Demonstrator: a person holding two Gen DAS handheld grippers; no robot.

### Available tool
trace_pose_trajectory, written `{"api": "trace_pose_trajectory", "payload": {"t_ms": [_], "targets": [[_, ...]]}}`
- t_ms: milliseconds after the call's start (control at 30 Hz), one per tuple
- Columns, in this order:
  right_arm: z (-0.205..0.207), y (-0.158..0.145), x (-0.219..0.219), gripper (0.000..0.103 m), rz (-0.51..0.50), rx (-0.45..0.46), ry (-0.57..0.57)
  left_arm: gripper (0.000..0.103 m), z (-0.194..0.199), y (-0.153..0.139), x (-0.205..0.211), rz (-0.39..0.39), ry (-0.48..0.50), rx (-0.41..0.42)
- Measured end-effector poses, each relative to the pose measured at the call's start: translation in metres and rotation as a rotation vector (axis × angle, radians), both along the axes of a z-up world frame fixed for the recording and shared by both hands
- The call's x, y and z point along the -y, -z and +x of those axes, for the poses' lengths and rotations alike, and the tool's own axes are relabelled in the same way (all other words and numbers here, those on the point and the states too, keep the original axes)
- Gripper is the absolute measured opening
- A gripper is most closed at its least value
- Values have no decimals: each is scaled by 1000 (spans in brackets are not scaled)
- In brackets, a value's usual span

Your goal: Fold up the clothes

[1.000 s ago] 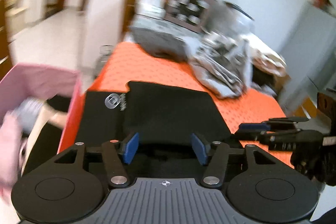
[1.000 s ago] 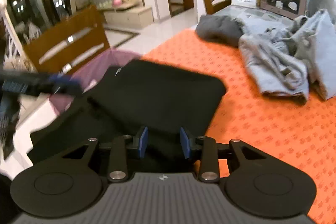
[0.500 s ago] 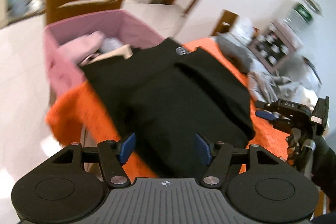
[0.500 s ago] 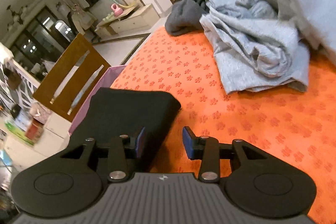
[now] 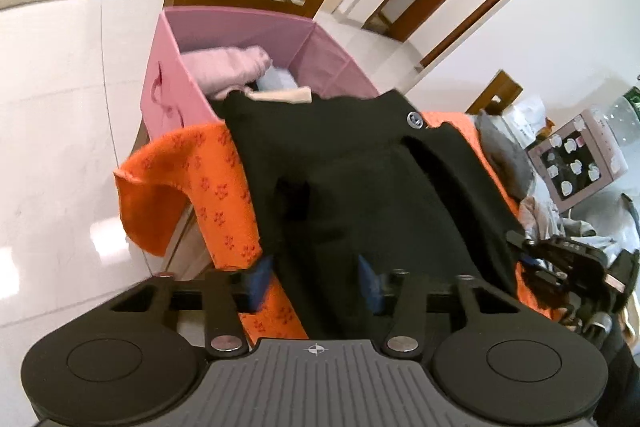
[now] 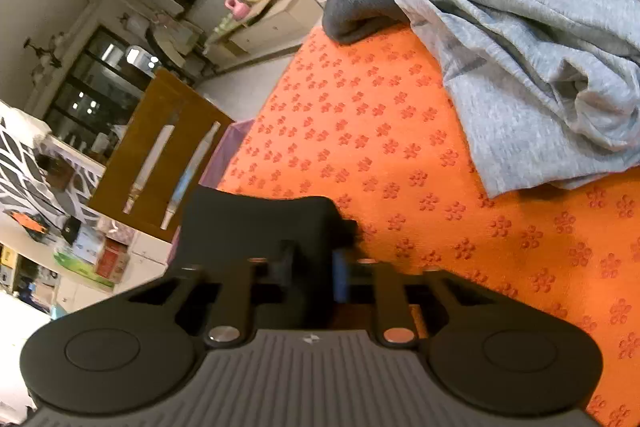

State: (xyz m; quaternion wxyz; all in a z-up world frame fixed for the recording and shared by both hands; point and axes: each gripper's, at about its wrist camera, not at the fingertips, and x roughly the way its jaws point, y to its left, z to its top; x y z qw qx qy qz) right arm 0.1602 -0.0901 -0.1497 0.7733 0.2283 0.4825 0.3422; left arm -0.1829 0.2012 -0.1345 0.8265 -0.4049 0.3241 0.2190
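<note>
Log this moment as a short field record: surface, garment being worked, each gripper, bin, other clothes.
surface: orange floral cloth covering the table
garment: black garment, folded, its far end hanging over the bin
left gripper: jaws closing, black fabric between them
right gripper: jaws closing on a fold of the black garment
bin: pink fabric bin at the table end, with pink and pale clothes inside
other clothes: grey pile and a dark grey item, unfolded
</note>
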Motion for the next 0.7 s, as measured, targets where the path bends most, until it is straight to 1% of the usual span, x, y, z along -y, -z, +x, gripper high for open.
{"api": "trace_pose_trajectory", "payload": {"t_ms": [33,100,133,267,367,500,700], "targets": [[-3,-2,1,10,5,10,5,23,1,2,0,-7,5,-2],[-8,-9,3,9,13,28,20,13,4,-1,0,5,23,-2],[-12,-13,6,8,16,37,29,11,6,-3,0,14,34,-3],[-31,-27,19,8,-2,71,87,10,20,-6,-4,34,79,-17],[-50,-32,36,8,-9,80,155,10,34,-9,-9,46,134,-23],[-83,-39,64,8,-31,84,262,10,64,-8,-19,49,255,-48],[-143,-36,92,8,-68,69,439,10,113,-14,-27,87,462,-62]]}}
